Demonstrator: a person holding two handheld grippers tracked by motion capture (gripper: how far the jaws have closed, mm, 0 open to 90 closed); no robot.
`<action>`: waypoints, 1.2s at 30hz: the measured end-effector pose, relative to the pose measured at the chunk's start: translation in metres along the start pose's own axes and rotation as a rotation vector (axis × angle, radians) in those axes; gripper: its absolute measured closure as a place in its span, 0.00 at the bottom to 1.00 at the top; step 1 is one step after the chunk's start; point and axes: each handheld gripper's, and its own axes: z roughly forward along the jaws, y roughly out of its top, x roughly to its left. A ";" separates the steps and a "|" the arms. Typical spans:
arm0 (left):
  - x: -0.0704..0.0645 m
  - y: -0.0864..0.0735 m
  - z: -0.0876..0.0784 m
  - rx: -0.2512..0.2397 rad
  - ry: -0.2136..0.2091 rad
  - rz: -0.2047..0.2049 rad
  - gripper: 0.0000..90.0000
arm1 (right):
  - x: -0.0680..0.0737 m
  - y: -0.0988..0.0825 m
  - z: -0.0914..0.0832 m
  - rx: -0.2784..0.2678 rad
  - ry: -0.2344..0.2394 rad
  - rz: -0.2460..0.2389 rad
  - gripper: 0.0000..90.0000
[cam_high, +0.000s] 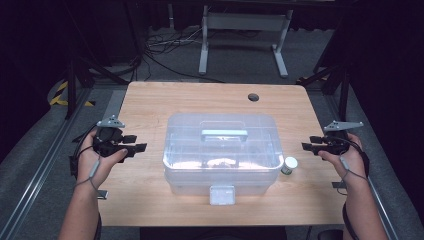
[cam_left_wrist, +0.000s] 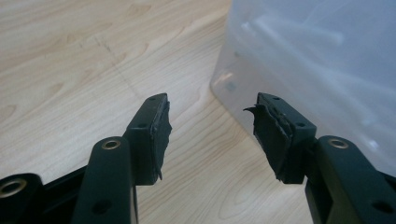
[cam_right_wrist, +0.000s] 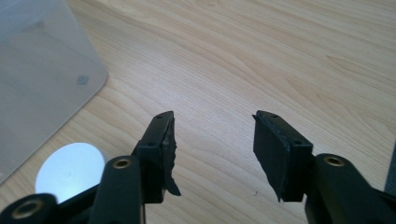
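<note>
Beside the clear lidded box (cam_high: 220, 150), right of it, stands a small white-capped jar (cam_high: 289, 165).

Translucent plastic box (cam_high: 221, 150), wood-grain table (cam_high: 150, 105)

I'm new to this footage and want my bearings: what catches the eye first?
A big clear plastic box with a lid handle sits mid-table, its latch facing the person. A small white-capped jar stands by its right side. The left hand-held gripper and right hand-held gripper flank the box, both open and empty.
</note>
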 end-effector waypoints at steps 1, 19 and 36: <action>-0.003 0.003 -0.002 -0.005 0.000 0.011 0.51 | 0.001 0.000 -0.001 0.000 0.001 -0.003 0.58; -0.042 0.065 -0.015 0.005 -0.065 0.155 0.48 | 0.003 -0.005 -0.009 -0.041 0.032 0.040 0.62; -0.081 0.100 -0.001 -0.004 -0.183 0.271 0.46 | 0.009 -0.007 -0.010 -0.045 0.061 0.025 0.53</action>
